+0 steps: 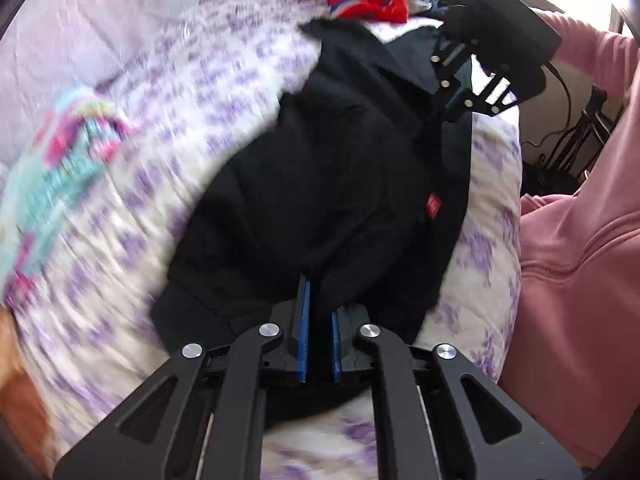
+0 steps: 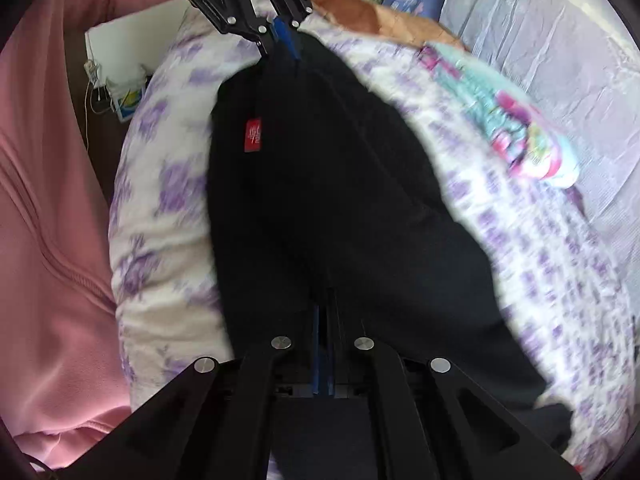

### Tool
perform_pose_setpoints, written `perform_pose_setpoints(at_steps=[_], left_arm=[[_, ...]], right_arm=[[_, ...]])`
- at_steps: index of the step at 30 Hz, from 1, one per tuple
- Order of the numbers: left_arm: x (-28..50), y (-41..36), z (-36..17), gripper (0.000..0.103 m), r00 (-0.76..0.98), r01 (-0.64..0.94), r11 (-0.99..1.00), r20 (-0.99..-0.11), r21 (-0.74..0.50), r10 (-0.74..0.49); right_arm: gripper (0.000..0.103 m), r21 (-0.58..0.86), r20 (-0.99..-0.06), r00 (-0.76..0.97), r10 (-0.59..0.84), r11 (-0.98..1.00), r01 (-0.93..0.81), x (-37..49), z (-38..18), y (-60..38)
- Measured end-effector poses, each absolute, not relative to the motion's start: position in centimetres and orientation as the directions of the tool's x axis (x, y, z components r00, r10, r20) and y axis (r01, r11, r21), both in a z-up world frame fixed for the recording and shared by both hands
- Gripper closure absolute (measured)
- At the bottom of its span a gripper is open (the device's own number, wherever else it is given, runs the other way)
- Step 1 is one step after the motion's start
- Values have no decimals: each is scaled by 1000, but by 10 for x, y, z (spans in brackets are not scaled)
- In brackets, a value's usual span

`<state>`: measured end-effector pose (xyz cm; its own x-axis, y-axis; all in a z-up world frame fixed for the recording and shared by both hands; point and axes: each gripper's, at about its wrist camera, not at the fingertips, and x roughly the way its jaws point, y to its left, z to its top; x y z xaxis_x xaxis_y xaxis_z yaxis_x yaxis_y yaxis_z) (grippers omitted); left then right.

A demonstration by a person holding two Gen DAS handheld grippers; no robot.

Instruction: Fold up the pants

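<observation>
**Black pants held at two ends over floral quilt**

- Black pants [image 1: 320, 184]: soft, matte, fleece-like knit; dark bulk w/ few visible folds. Stretched lengthwise across the bed between both tools, lying on the quilt. Small red size tag [image 2: 253, 135], rectangular, sewn at a seam near the edge closest to the person.
- Quilt [image 1: 192, 92]: puffy, padded, white ground w/ purple flower print; rounded at bed edge. Motion-blurred.
- Turquoise/pink patterned cloth [image 1: 60, 160]: crumpled, on quilt beyond the pants, apart from them.
- Lilac sheet [image 2: 540, 72]: thin, creased, far side of bed.
- Red/blue garment [image 1: 370, 6]: bunched, at far end in left-wrist view.
- Left gripper [image 1: 320, 304]: black linkage arms, blue pads; jaws squeezed nearly together w/ black fabric pinched between. Tilted steeply down toward bed.
- Right gripper [image 2: 326, 300]: same build; blue pads all but meeting, buried in pants fabric, clamped on it. Also angled down.
- The two tools face each other along the garment's length, one at each end.
- Person: pink hoodie sleeve [image 1: 580, 260] & torso, soft jersey w/ seam ridge, standing just beside bed edge.
</observation>
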<state>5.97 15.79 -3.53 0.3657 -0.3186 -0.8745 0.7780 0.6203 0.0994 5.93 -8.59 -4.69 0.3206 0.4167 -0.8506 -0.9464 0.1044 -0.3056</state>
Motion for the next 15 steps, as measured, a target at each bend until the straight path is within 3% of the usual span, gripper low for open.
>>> perform_pose_setpoints(at_steps=[4,11,15], left_arm=[[53,163,-58,95,387,724,687,-859,60,-334],[38,172,-25,95,481,665,744,-801,68,-357],[36,166,-62,91,443,642,766,-832,35,-333]], right_arm=[[99,-270,-837,327,438,189,-944,52,-63,-94],[99,-246,-754,349,556,254,-935,40,-23,-111],[96,-201,-795,320,516,273,-941,40,-64,-113]])
